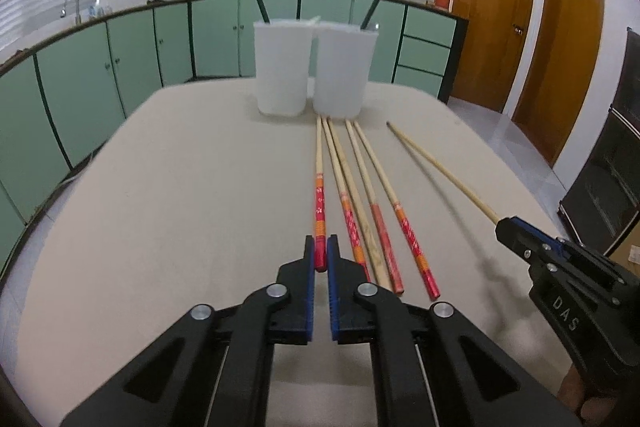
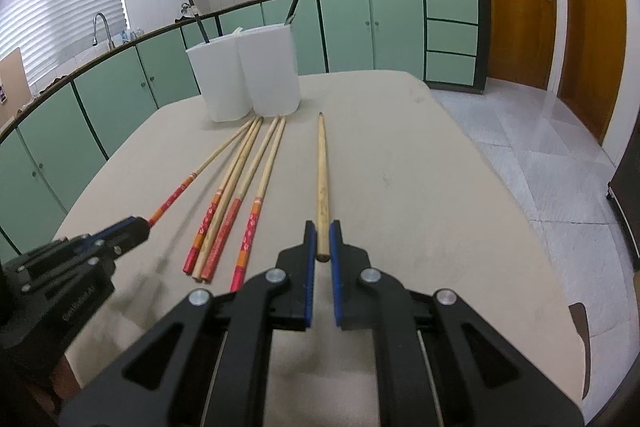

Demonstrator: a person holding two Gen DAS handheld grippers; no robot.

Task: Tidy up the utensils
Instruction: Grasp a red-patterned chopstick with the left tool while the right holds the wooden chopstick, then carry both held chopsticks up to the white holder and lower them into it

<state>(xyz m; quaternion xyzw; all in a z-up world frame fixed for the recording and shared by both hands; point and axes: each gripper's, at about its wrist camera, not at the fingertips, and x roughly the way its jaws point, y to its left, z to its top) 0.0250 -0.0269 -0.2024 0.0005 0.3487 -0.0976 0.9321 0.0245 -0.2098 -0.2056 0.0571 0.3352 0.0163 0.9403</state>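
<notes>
My left gripper [image 1: 321, 255] pinches a red-handled wooden chopstick [image 1: 319, 187], my right gripper [image 2: 323, 239] a plain wooden chopstick [image 2: 322, 179], both by their near ends, ready for the white plastic holders [image 1: 282, 67].

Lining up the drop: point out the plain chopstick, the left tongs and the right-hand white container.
plain chopstick [image 2: 321, 183], right wrist view, mid-shaft.
left tongs [image 1: 320, 247], left wrist view, between tips.
right-hand white container [image 1: 344, 75], left wrist view, front wall.

Six long chopsticks are lying on the desk. A red-ended chopstick [image 1: 319, 187] is sitting clamped between the left jaws, pointing away. To its right, four more chopsticks [image 1: 368, 203] are lying fanned, three red-ended, one plain. A plain wooden chopstick [image 2: 321, 183] is sitting pinched between the right jaws. Beyond the tips, two white containers [image 1: 312, 67] are standing upright, touching, each holding a dark-handled utensil.
</notes>
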